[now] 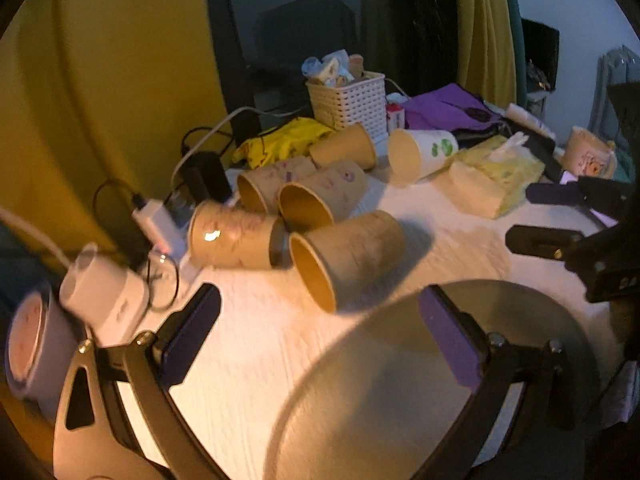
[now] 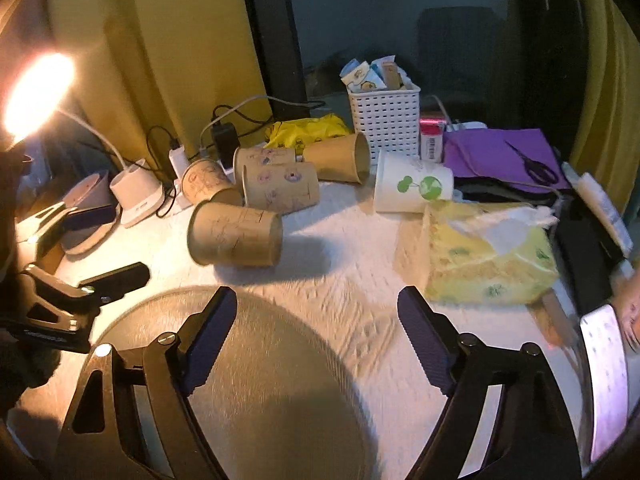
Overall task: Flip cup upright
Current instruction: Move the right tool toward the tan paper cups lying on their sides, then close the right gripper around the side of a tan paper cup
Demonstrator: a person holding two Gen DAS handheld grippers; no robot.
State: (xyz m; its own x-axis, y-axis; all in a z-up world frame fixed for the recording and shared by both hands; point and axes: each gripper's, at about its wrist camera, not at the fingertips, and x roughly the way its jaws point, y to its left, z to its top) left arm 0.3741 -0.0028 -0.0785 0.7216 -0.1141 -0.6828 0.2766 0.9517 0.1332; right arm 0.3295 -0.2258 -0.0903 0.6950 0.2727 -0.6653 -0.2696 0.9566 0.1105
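Several brown paper cups lie on their sides on the white table. The nearest brown cup (image 1: 348, 258) (image 2: 234, 234) lies alone in front of the pile. A white cup with a green print (image 1: 424, 154) (image 2: 414, 188) lies on its side further back. My left gripper (image 1: 320, 332) is open and empty, short of the nearest cup. My right gripper (image 2: 318, 336) is open and empty, over the table near a grey round plate (image 2: 280, 380) (image 1: 380, 400). Each gripper shows in the other's view: the right gripper (image 1: 556, 218), the left gripper (image 2: 100, 248).
A yellow tissue pack (image 2: 488, 256) (image 1: 496, 176) lies right of the cups. A white basket (image 2: 384, 120) (image 1: 348, 100), yellow bag, purple cloth (image 2: 500, 152) with scissors, chargers and cables sit at the back. A lit desk lamp (image 2: 36, 92) stands on its white base (image 2: 138, 196) at left.
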